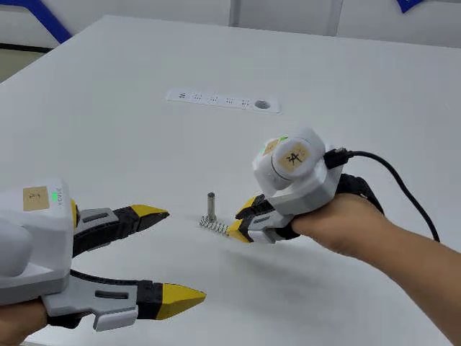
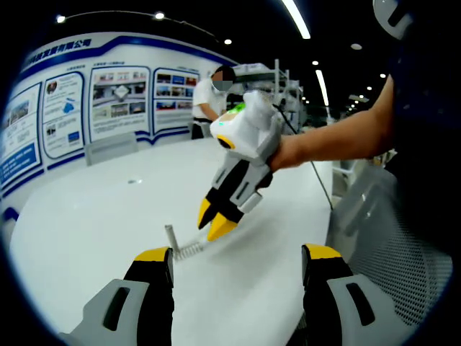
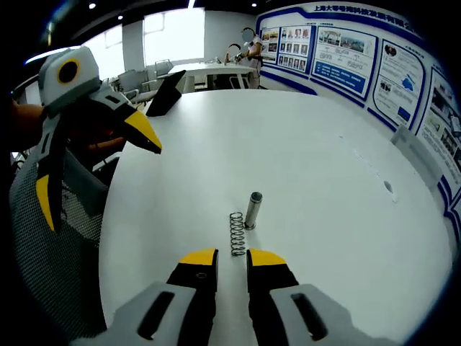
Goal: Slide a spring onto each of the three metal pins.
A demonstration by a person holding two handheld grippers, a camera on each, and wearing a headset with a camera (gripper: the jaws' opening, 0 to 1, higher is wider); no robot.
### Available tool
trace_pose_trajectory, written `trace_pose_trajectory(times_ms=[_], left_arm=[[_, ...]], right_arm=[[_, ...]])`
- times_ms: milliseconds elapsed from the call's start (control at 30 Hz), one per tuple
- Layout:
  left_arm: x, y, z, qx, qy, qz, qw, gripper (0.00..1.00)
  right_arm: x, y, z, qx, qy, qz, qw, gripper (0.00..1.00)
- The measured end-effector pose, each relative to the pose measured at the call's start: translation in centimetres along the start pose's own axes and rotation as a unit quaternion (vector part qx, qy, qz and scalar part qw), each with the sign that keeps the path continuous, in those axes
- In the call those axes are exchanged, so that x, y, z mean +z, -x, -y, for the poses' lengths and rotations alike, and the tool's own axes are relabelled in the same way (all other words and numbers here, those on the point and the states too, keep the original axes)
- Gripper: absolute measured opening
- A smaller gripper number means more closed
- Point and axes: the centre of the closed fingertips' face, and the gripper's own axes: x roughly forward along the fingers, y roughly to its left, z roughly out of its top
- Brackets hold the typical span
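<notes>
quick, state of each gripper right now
Left gripper: open wide, holding nothing.
Right gripper: jaws nearly shut at the near end of the spring; whether they grip it cannot be told.

I count one metal pin [image 1: 211,205] on my one white table [image 1: 108,122], and one spring [image 1: 214,226] at the pin's six o'clock. One power strip [image 1: 223,101] lies at twelve o'clock. I hold two grippers: my left gripper [image 1: 185,254] and my right gripper [image 1: 238,223].
</notes>
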Motion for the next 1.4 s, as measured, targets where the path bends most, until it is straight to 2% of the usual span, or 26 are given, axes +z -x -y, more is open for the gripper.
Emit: trace_pose_trajectory(times_ms=[333, 900, 1067, 1400], left_arm=[[0.0, 0.0, 0.0, 0.000, 0.001, 0.000, 1.0000, 0.74], [0.0, 0.0, 0.0, 0.001, 0.003, -0.002, 1.0000, 0.74], [-0.1, 0.0, 0.0, 0.001, 0.003, -0.003, 1.0000, 0.74], [-0.1, -0.1, 0.1, -0.001, 0.001, -0.003, 1.0000, 0.74]], right_arm=[[-0.8, -1.9, 0.3, -0.010, -0.019, 0.002, 0.9998, 0.16], [-1.5, -2.9, 0.4, -0.008, -0.028, -0.007, 0.9995, 0.12], [-1.5, -2.8, 0.4, -0.009, -0.028, -0.007, 0.9996, 0.12], [0.0, -0.4, 0.6, -0.022, -0.006, 0.000, 0.9998, 0.11]])
